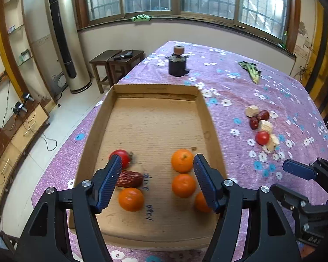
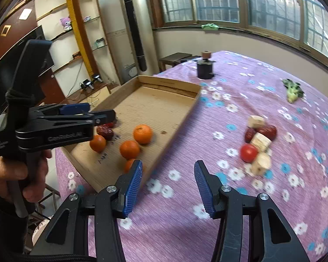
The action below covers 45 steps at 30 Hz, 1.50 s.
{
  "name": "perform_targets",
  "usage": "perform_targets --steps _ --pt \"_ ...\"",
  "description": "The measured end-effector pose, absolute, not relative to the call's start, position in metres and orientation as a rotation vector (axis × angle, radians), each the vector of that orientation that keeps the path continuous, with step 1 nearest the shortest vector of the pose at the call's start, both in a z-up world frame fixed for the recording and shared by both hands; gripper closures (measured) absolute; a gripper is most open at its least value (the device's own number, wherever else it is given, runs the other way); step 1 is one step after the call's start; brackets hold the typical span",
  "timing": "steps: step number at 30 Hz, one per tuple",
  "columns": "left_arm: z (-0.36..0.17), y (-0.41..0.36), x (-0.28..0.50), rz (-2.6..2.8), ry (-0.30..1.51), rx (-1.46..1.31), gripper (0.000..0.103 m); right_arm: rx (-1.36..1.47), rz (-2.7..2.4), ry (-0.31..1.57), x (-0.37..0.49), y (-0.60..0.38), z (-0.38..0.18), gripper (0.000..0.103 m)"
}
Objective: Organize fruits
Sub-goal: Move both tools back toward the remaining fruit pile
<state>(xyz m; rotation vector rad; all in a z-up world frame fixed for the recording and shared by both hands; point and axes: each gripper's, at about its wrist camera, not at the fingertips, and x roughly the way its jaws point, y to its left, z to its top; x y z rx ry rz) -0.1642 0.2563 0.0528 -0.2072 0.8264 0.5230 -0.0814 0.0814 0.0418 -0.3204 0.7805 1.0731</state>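
A shallow cardboard tray (image 1: 159, 91) (image 2: 172, 83) lies on the purple floral tablecloth. In it lie several oranges (image 1: 182, 160) (image 2: 142, 133), a red tomato (image 1: 123, 156) and a red date (image 1: 130, 178) (image 2: 105, 132). My left gripper (image 1: 157, 170) hangs open and empty above the tray's near end; it shows at the left of the right wrist view (image 2: 94, 114). On the cloth to the right lie a tomato (image 1: 262, 137) (image 2: 248, 152), two dates (image 1: 254, 122) (image 2: 266, 130) and pale chunks (image 2: 260, 142). My right gripper (image 2: 168, 174) is open and empty above the cloth, right of the tray.
A dark cylindrical jar (image 1: 177, 65) (image 2: 205, 68) with a brown knob stands behind the tray. A green leafy vegetable (image 1: 251, 71) (image 2: 293, 91) lies at the far right. The table's left edge drops to a tiled floor with stools (image 1: 116, 62) and a tall air conditioner (image 1: 63, 35).
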Motion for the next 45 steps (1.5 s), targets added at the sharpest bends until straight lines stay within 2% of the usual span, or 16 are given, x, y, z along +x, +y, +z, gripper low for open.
perform_targets --steps 29,45 --pt "0.058 0.196 -0.133 0.384 0.847 -0.157 0.036 -0.234 0.926 0.791 -0.037 0.006 0.037 0.052" --pt "0.031 0.173 -0.07 0.272 0.933 -0.189 0.036 -0.25 0.874 0.894 0.04 0.049 -0.016 0.054"
